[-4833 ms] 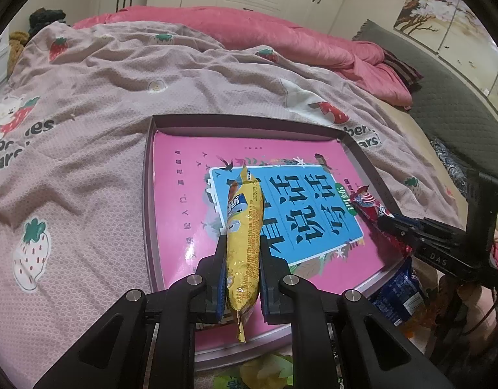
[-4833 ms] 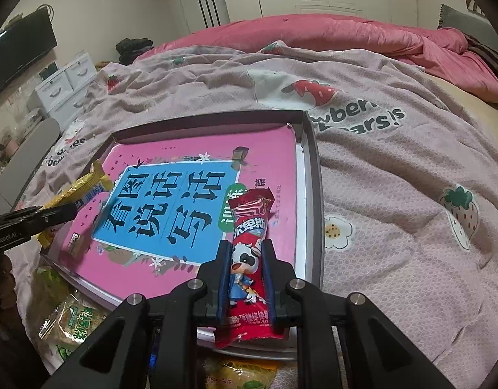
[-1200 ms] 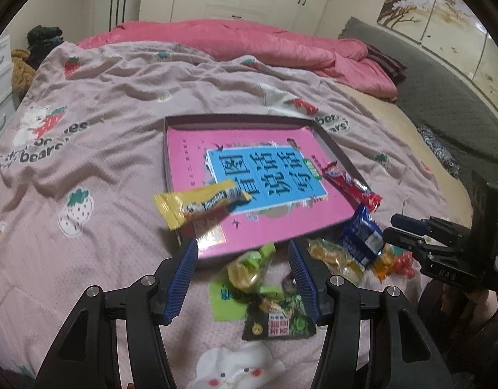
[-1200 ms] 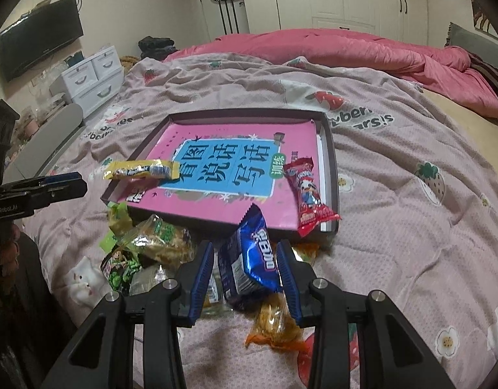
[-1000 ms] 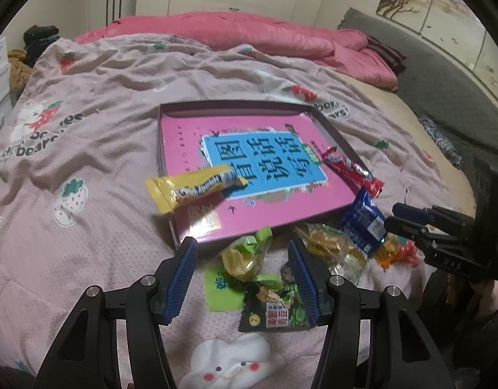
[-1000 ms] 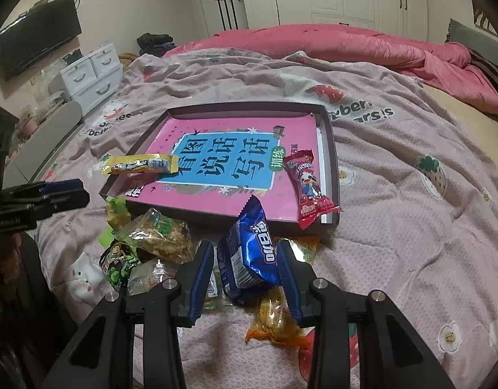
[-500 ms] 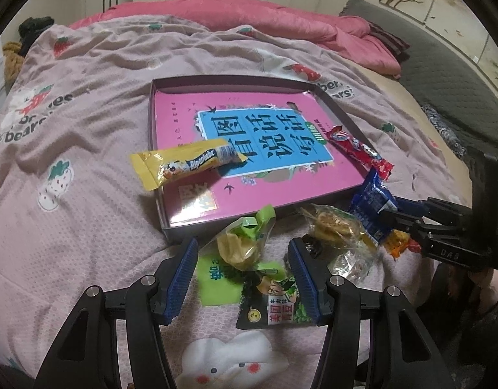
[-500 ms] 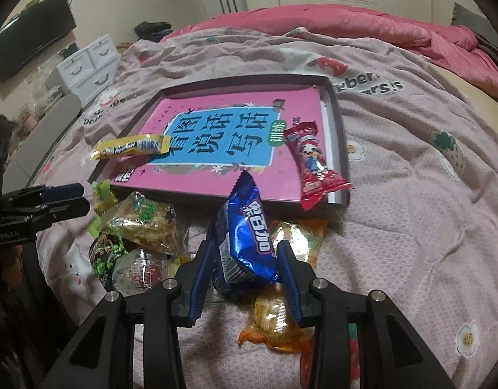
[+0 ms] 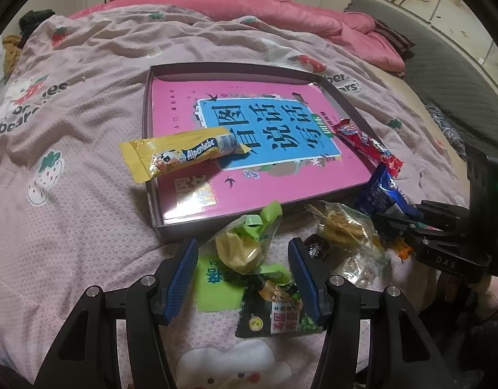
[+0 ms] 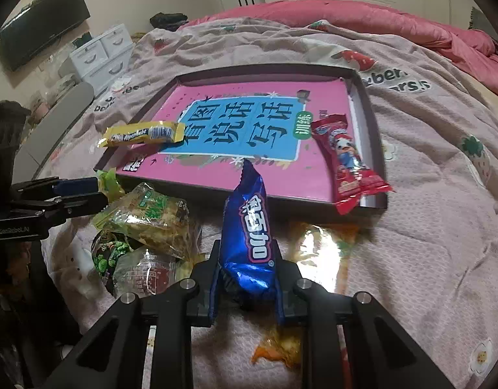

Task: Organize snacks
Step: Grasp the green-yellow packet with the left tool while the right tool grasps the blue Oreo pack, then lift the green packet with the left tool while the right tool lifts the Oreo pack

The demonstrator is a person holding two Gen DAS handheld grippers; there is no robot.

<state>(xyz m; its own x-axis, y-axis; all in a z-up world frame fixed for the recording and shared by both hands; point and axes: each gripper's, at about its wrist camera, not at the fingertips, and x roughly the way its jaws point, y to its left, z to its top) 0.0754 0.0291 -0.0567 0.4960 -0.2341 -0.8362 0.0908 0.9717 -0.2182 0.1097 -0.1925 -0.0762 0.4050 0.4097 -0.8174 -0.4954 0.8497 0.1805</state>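
A shallow dark tray (image 9: 147, 123) with a pink book lies on the bed. A yellow candy stick (image 9: 181, 154) rests across its left rim, and a red candy stick (image 10: 348, 162) lies over its right front corner. My left gripper (image 9: 242, 256) is open, its jaws either side of a green snack packet (image 9: 245, 243) in the loose pile in front of the tray. My right gripper (image 10: 245, 275) is closed on a blue Oreo pack (image 10: 249, 227). The tray shows in the right wrist view (image 10: 367, 94) too.
Several loose snacks lie before the tray: a clear bag of crackers (image 10: 151, 217), a dark green packet (image 9: 278, 314), an orange wrapper (image 10: 278, 350). Pink quilt (image 9: 249, 9) at the far side. White drawers (image 10: 100, 52) stand left of the bed.
Both grippers have moved down and forward into the snack pile. The right gripper's jaws have closed on the blue Oreo pack. The left gripper stays open around the green packet.
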